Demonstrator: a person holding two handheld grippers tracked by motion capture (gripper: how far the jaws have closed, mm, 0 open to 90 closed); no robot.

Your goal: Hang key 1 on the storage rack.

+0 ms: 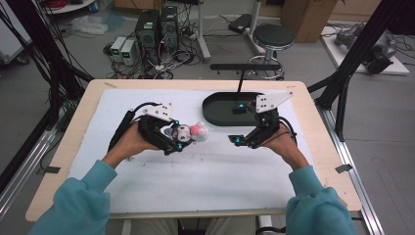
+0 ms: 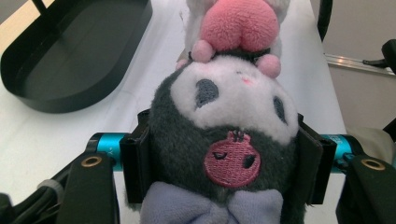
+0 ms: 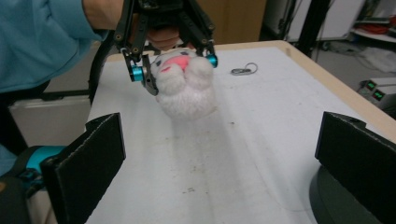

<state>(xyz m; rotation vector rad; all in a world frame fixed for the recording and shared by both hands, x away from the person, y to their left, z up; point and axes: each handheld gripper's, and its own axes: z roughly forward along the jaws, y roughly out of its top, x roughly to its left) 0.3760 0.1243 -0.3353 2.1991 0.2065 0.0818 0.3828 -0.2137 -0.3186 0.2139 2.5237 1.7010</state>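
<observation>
A plush toy [image 1: 193,132] with a dark grey head, white face, pink skull badge and lilac bow [image 2: 224,140] hangs just above the white mat. My left gripper [image 1: 178,133] is shut on its head, and both pads press into its sides [image 2: 224,163]. The toy's white and pink body [image 3: 186,86] points toward my right gripper. My right gripper [image 1: 237,125] is to the toy's right, its jaws wide apart with nothing between them [image 3: 219,163]. One of its jaws hangs over the black tray.
A black oval tray [image 1: 220,105] lies at the back right of the mat [image 2: 56,65], its rim under my right jaw [image 3: 327,200]. A black post with a crossbar [image 1: 241,78] rises from it. A small metal ring [image 3: 243,71] lies near the table's far-left edge.
</observation>
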